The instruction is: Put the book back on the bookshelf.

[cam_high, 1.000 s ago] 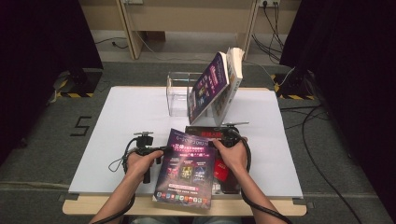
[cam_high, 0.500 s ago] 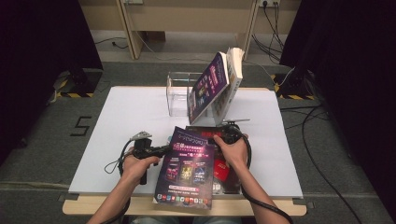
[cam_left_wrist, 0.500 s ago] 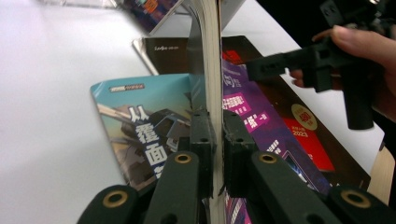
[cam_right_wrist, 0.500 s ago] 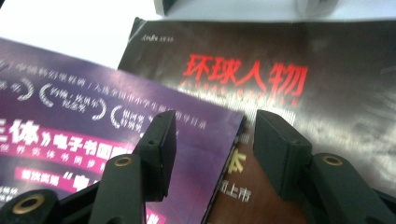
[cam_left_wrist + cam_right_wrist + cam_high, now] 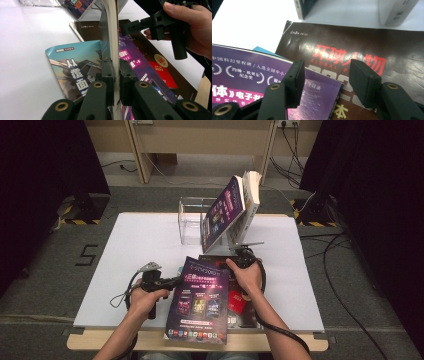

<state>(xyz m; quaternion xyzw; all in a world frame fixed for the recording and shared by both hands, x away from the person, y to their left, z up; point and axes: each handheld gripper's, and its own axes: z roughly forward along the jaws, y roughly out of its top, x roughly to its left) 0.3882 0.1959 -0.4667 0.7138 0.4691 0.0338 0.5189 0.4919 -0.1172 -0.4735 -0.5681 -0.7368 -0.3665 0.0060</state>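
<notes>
Setting: white table (image 5: 130, 265) on grey carpet; dark curtains at both sides
Purple magazine (image 5: 200, 302): near front edge, atop a dark magazine (image 5: 246, 307) and a teal one (image 5: 72, 67)
Left gripper (image 5: 115, 75): jaws pinching the purple magazine's left edge, lifting it
Right gripper (image 5: 325, 80): jaws spread, having just opened, over the magazine's top right corner, no grip
Behind: clear stand (image 5: 192, 222) with leaning books (image 5: 232, 212)

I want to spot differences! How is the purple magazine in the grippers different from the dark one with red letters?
The purple magazine is lifted and clamped by the left gripper; the dark magazine lies flat on the table. The purple one sits on top, the dark one underneath. Both are glossy, with Chinese lettering.
</notes>
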